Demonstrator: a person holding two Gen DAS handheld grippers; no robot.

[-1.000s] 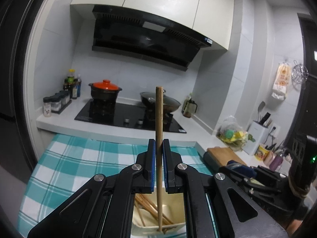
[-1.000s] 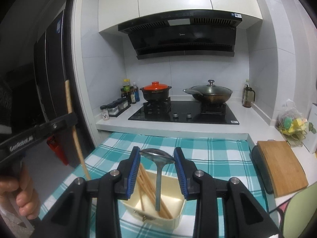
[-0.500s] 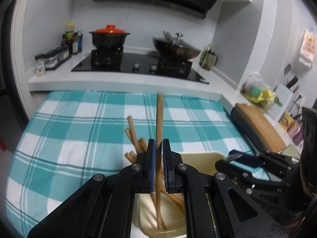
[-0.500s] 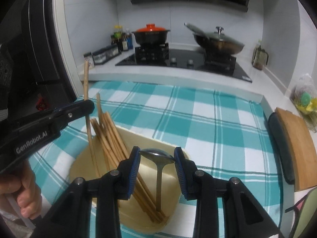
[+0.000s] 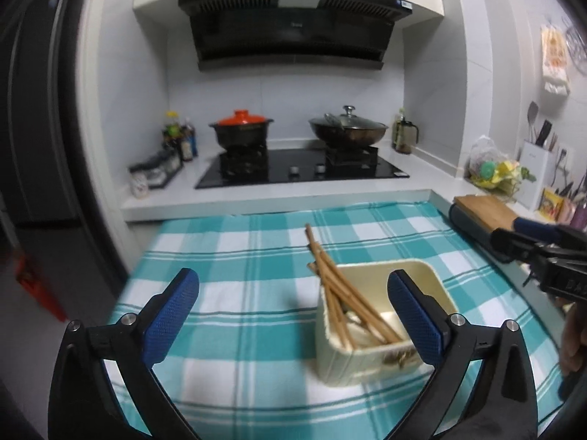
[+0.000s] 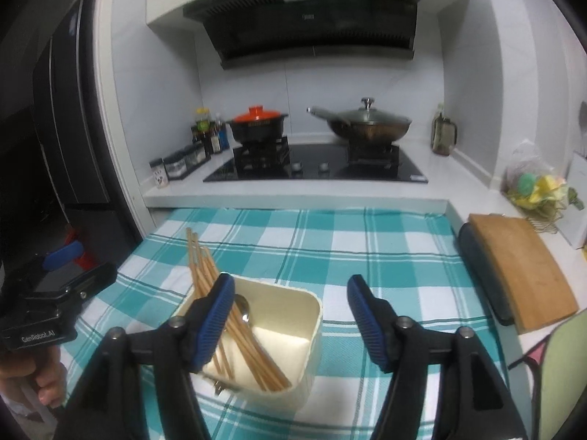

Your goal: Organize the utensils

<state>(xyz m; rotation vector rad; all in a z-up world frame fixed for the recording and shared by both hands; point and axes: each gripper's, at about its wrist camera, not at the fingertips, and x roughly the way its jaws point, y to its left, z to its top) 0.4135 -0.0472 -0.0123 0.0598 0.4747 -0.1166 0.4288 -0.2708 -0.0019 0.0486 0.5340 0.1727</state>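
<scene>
Where the checked cloth (image 5: 256, 256) ends, a hob (image 5: 301, 172) (two pots) follows.

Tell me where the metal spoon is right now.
In the right wrist view, the spoon lies inside the cream container on the checked cloth, among the leaning wooden chopsticks, lower left of centre.

Left gripper (image 5: 293, 315) jaws just opened wide, right gripper (image 6: 291, 321) jaws just opened, both empty
</scene>
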